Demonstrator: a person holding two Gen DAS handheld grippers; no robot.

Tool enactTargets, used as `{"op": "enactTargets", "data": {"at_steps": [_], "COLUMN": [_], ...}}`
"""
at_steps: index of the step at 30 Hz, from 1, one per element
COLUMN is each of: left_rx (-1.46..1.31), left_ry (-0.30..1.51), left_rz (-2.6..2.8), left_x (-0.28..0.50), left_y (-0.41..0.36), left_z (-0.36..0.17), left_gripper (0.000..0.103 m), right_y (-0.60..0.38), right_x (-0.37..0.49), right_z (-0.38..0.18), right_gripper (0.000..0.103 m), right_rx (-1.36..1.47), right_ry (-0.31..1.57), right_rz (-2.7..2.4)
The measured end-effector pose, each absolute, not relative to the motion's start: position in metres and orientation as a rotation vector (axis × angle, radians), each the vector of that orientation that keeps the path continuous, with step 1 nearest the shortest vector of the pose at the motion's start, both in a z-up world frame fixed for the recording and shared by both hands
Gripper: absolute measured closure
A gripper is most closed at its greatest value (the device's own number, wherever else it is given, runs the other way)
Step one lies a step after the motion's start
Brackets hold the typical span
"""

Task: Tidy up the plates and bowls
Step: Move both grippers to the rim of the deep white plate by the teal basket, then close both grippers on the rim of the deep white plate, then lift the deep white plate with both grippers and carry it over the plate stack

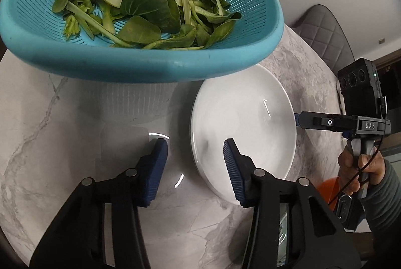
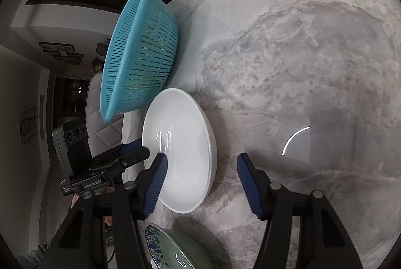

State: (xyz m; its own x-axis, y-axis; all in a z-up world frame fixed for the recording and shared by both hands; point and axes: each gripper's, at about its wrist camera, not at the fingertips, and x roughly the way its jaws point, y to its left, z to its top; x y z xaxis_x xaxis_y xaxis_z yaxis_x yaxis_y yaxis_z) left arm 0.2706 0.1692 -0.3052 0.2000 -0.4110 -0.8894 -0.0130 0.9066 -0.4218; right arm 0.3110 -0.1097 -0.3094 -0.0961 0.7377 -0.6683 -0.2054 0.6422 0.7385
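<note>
A white plate (image 1: 243, 123) (image 2: 180, 151) lies on the marble table (image 1: 50, 123) (image 2: 300, 55). My left gripper (image 1: 194, 166) straddles the plate's left rim in the left wrist view, with one blue pad above the plate and the other over bare table. Its pads stand apart from the rim, so it is open. My right gripper (image 2: 200, 181) straddles the opposite rim the same way, open, with its left pad over the plate. Each view shows the other gripper: the right gripper (image 1: 299, 119) and the left gripper (image 2: 140, 148), both at the plate's edge.
A blue colander (image 1: 140, 60) (image 2: 140, 50) holding green leaves (image 1: 145, 5) stands just behind the plate. A green bowl (image 2: 185, 249) on a blue-patterned plate (image 2: 151, 241) sits near the right gripper. A grey quilted chair (image 1: 325, 38) stands beyond the table. A person's hand (image 1: 356, 168) holds the right gripper's handle.
</note>
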Motion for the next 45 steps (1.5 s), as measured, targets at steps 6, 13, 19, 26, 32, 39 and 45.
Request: {"op": "enactTargets", "data": {"at_steps": [6, 13, 19, 26, 32, 39, 45], "left_rx": [-0.397, -0.406, -0.418, -0.413, -0.399, -0.388, -0.363], "left_ry": [1.351, 1.382, 1.398, 1.408, 1.393, 1.356, 1.304], "left_rz": [-0.280, -0.305, -0.309, -0.297, -0.300, -0.312, -0.341], "left_x": [0.272, 0.267, 0.267, 0.268, 0.267, 0.262, 0.241], "left_y": [0.170, 0.175, 0.173, 0.169, 0.165, 0.162, 0.157], "left_z": [-0.309, -0.308, -0.307, -0.308, -0.299, -0.277, -0.240], "left_gripper": [0.062, 0.082, 0.092, 0.093, 0.093, 0.093, 0.093], "right_y": [-0.101, -0.095, -0.100, -0.101, -0.100, -0.105, -0.110], "right_x": [0.311, 0.312, 0.311, 0.310, 0.309, 0.304, 0.288], "right_z": [-0.318, -0.325, -0.326, -0.323, -0.322, -0.301, -0.266], "right_gripper": [0.056, 0.085, 0.092, 0.093, 0.093, 0.093, 0.093], "right_rx": [0.461, 0.465, 0.471, 0.450, 0.463, 0.442, 0.438], "right_ry": [1.503, 1.536, 1.546, 1.540, 1.540, 1.500, 1.454], "right_rz": [0.839, 0.825, 0.799, 0.766, 0.744, 0.739, 0.752]}}
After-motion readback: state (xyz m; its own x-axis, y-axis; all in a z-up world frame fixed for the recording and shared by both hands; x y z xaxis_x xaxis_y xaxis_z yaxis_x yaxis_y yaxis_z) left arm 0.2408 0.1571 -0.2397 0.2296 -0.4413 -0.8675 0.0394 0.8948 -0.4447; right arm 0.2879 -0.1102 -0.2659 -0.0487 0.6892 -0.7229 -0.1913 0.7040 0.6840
